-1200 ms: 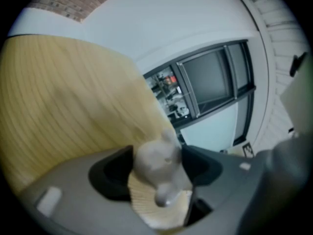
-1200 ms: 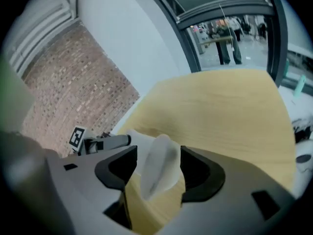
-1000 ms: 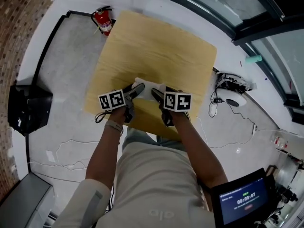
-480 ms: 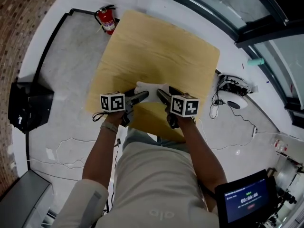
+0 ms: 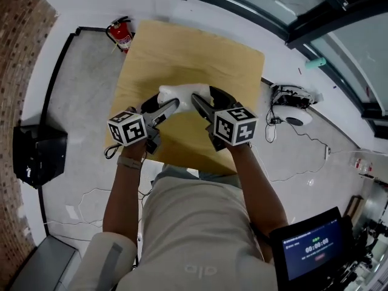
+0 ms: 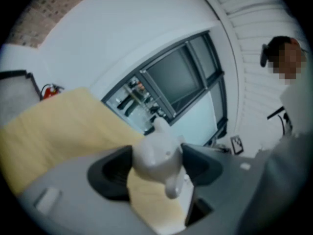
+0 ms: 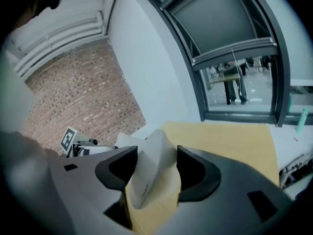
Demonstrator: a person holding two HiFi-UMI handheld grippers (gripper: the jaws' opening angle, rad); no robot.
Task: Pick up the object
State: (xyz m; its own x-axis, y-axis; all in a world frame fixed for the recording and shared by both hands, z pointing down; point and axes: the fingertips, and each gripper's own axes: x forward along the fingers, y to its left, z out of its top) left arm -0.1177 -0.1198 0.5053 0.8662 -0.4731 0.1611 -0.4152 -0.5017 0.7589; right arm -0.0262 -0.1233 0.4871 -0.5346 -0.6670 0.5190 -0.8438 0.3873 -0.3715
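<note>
A white, soft, crumpled object (image 5: 182, 93) hangs between both grippers above the tan wooden table (image 5: 182, 47). My left gripper (image 5: 171, 105) grips its left end; in the left gripper view the glossy white bunch (image 6: 157, 151) fills the gap and both pads press on it while the jaws are closing. My right gripper (image 5: 197, 100) holds the right end. The right gripper view shows a flat white fold (image 7: 148, 173) pinched between wide-set jaws. Both marker cubes sit near the table's front edge.
A red fire extinguisher (image 5: 120, 34) stands on the floor at the table's far left corner. A black case (image 5: 36, 156) lies on the left. Cables and a white device (image 5: 295, 111) lie right of the table. A tablet screen (image 5: 310, 253) glows at lower right.
Both grippers have come up toward the camera and moved farther over the table, carrying the white object with them. The view has shifted slightly.
</note>
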